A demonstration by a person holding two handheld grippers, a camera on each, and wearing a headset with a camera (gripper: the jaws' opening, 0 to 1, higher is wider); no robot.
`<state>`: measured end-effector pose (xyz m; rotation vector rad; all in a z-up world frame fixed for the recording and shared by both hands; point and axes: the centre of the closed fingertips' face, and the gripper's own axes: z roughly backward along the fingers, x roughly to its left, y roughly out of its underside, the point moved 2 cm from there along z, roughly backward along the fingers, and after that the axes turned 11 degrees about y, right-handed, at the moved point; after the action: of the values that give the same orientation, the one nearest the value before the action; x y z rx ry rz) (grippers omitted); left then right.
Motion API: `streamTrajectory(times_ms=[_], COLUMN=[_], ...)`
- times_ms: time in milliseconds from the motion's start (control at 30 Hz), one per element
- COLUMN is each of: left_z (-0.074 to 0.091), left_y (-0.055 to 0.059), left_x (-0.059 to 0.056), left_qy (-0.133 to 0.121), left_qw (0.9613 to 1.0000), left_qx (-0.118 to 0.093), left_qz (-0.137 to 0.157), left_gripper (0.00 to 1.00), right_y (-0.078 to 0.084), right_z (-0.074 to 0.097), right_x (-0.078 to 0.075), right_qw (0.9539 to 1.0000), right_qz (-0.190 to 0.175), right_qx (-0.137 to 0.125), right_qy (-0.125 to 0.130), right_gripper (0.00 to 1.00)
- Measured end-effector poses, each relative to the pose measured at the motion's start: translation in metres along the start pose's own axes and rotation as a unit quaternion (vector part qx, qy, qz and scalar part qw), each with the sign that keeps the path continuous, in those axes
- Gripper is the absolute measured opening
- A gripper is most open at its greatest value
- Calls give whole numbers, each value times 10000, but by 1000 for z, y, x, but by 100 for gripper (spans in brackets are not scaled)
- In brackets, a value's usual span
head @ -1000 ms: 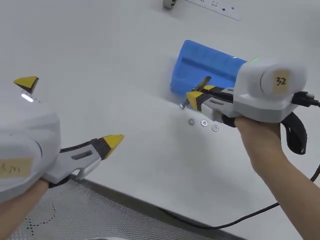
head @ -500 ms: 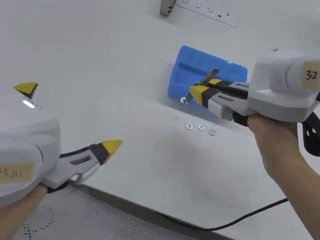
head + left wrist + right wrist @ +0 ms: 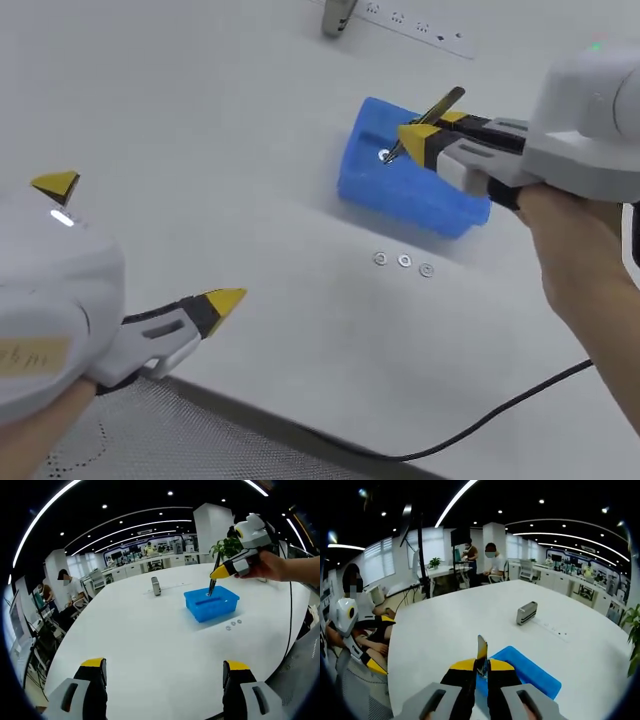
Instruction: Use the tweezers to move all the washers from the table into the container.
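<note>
Bright ceiling strips (image 3: pixel 456 503) ran over an open office, and the work sat on a wide white table (image 3: pixel 230 120) with the blue container (image 3: pixel 410 208) on it. Well to the left of the container, the left gripper (image 3: pixel 140 240) hung over the table's near edge. Its jaws were spread wide with nothing between them. I took it for parked, kept out of the way because the job needs only one tool.

On the container's far side, a small grey box (image 3: pixel 338 14) and a power strip (image 3: pixel 420 22) lay on the table, no part of the work. Just in front of the container, on the side nearest the person, three washers (image 3: pixel 404 261) lay in a short row on the bare surface, apart from one another. The task looked to me part-done at most.

Over the container's open top the tweezers (image 3: pixel 450 99) slanted down with their tips low inside it, presumably so a washer would drop in rather than bounce out. The right gripper (image 3: pixel 416 134), coming in from the container's right, had its jaws closed on the tweezers, which pressed the two arms together. A small bright ring (image 3: pixel 384 155) showed right at the tips. I couldn't tell whether it was pinched there or already lying on the container's floor.

A black cable (image 3: pixel 480 428) trailed across the table on the near side, to the right of the container.
</note>
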<state>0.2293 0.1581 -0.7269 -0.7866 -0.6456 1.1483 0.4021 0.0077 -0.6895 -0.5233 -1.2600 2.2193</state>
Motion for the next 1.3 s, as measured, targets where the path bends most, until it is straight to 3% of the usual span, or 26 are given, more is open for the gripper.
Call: streamTrajectory(times_ms=[267, 633, 933, 1300], left_z=[0, 0, 0, 0], left_y=[0, 1, 2, 3], left_x=[-1, -2, -2, -2], left_qy=[22, 25, 15, 5], left_qw=[10000, 10000, 10000, 9999], left_qx=[22, 55, 74, 94], left_qz=[-25, -24, -34, -47], left_gripper=[99, 99, 99, 99], right_y=[20, 51, 60, 58], right_z=[-16, -32, -38, -36], right_x=[-11, -6, -6, -5], right_qw=[9996, 9983, 9975, 9977], right_qz=[75, 33, 50, -85], right_qx=[217, 544, 664, 616], right_qy=[138, 189, 226, 262], right_gripper=[4, 4, 4, 5])
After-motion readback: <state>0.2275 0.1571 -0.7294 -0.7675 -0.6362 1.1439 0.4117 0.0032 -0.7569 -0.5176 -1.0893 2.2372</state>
